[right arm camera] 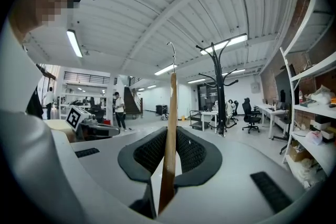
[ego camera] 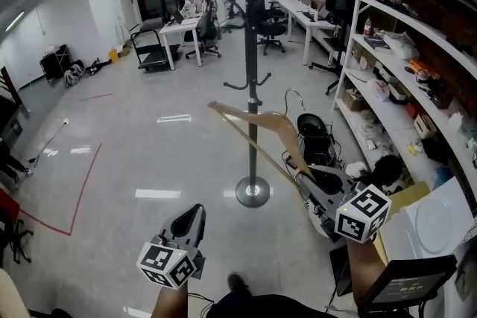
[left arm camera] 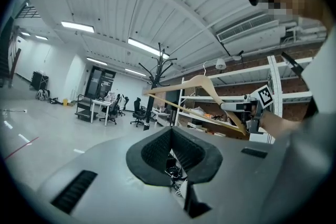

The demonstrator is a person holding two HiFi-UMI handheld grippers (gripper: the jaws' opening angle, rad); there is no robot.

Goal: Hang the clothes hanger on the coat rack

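A wooden clothes hanger (ego camera: pixel 253 119) with a metal hook is held level above the floor, in front of the black coat rack (ego camera: pixel 250 48). My right gripper (ego camera: pixel 302 173) is shut on one end of the hanger. In the right gripper view the hanger (right arm camera: pixel 170 134) stands edge-on between the pads (right arm camera: pixel 194 152), and the coat rack (right arm camera: pixel 216 86) is ahead to the right. My left gripper (ego camera: pixel 197 211) is lower left, apart from the hanger, shut with nothing in it. The left gripper view shows its jaws (left arm camera: pixel 173 162), with the hanger (left arm camera: pixel 205 86) and coat rack (left arm camera: pixel 156 73) beyond.
White shelving (ego camera: pixel 402 48) full of items lines the right side. Black stools and cables (ego camera: pixel 313 134) lie on the floor beside the rack's round base (ego camera: pixel 252 191). Desks and office chairs (ego camera: pixel 186 26) stand at the back. A red tape line (ego camera: pixel 82 190) marks the floor at the left.
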